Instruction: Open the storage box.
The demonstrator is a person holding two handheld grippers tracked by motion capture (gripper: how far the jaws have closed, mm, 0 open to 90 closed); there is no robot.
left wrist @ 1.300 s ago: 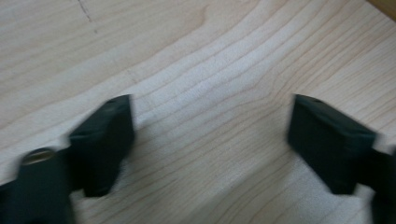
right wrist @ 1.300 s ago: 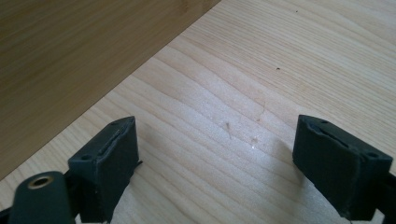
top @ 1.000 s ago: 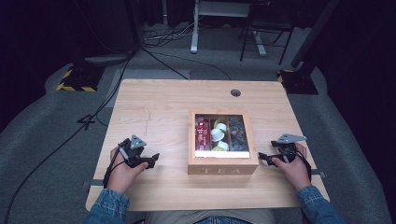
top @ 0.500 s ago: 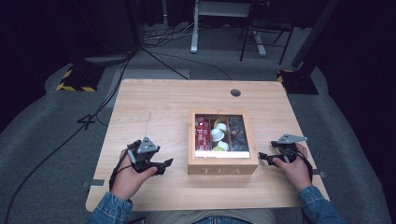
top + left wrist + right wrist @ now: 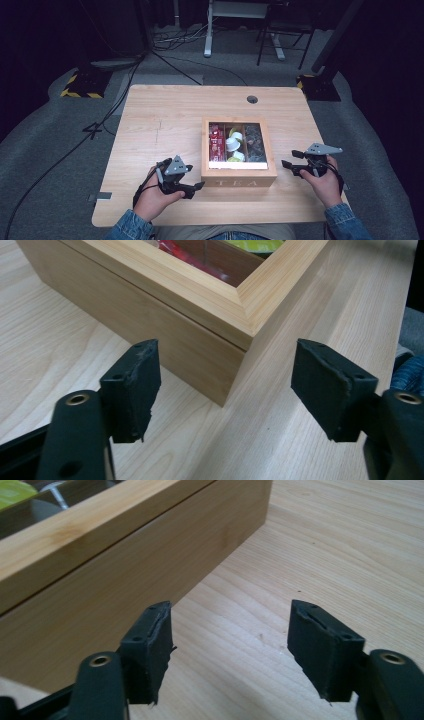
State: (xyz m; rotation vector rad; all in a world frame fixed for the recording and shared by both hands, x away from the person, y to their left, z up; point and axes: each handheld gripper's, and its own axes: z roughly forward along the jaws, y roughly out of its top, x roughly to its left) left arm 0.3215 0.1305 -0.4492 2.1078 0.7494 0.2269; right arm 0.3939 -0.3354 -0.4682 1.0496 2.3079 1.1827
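A wooden tea box (image 5: 239,176) with a glass lid stands right of the table's middle. Through the lid I see red packets (image 5: 216,141), white and yellow items and grey ones. My left gripper (image 5: 196,189) is at the box's front left corner, open, and its jaws have narrowed a little. In the left gripper view, that gripper (image 5: 227,355) points at the corner of the box (image 5: 150,305), which lies just beyond the pads. My right gripper (image 5: 289,158) hovers off the box's right side, open with nothing between its jaws, which have just been closing. In the right gripper view, that gripper (image 5: 232,610) frames bare table beside the box wall (image 5: 100,580).
The light wooden table (image 5: 165,120) has a small round hole (image 5: 252,99) near its far edge. Beyond it are grey floor, cables, a yellow-black marked base (image 5: 80,86) and stand legs. The person's denim sleeves come in from below.
My left hand has moved right across the table to the box's front left corner. The right hand has stayed beside the box's right side, lifting slightly.
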